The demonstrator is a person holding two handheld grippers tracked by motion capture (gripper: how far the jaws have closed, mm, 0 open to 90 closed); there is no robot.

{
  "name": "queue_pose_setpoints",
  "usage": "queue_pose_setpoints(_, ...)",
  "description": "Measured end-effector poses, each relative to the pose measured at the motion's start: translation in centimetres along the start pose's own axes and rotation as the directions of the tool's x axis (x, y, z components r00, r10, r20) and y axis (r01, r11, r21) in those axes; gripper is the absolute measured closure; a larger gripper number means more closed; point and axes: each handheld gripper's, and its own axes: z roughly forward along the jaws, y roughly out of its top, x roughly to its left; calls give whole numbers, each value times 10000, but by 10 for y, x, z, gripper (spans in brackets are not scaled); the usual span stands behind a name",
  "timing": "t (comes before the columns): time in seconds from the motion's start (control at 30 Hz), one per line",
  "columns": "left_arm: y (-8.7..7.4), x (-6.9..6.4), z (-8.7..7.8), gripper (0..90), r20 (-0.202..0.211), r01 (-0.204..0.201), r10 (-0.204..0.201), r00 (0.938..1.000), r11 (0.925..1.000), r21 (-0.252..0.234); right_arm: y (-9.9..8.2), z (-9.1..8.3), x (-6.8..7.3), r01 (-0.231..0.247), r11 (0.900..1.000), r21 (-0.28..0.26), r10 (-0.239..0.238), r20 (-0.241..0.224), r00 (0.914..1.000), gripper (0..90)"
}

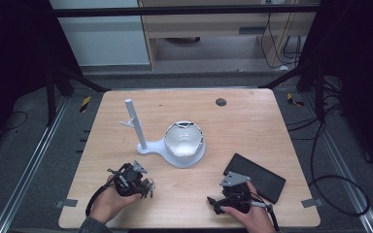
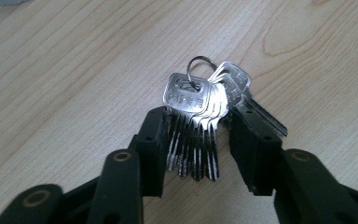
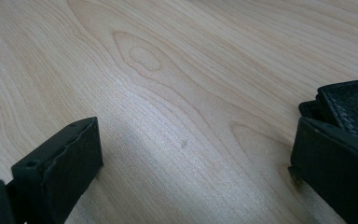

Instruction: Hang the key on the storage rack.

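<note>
A bunch of silver keys (image 2: pixel 191 95) on a ring sits between the jaws of my left gripper (image 2: pixel 198 126), whose pads press on it from both sides just above the wooden table (image 2: pixel 74 70). In the high view the left gripper (image 1: pixel 147 187) is at the front left of the table, pointing right with the keys (image 1: pixel 150 189) at its tip. My right gripper (image 1: pixel 212 201) rests at the front right, pointing left. Its jaws (image 3: pixel 198 140) stand wide open over bare wood, with nothing between them.
A flat black case (image 1: pixel 257 177) lies just right of the right gripper and shows at the edge of the right gripper view (image 3: pixel 349 105). A white stand with an upright post (image 1: pixel 133 121) and a white bowl (image 1: pixel 183 138) occupies the table's middle. A dark round spot (image 1: pixel 220 102) marks the far side.
</note>
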Motion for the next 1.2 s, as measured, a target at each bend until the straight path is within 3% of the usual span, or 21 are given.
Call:
queue_pose_setpoints(0.27,1,-4,0,795,-83,-82,82,9999,10000,6,0,0,0,-2,10000,3,2,-4,10000,20)
queue_pose_setpoints(0.5,2,-5,-1,804,-19,28,-27,10000,9999,128,0,0,0,-4,10000,5,4,-4,10000,20)
queue_pose_setpoints(0.73,6,-4,-6,895,115,-31,27,9999,9996,275,0,0,0,-3,10000,6,3,-1,10000,20)
queue_pose_setpoints(1.2,7,-1,-6,899,184,-16,12,9998,9997,231,0,0,0,-2,10000,-4,2,4,10000,20)
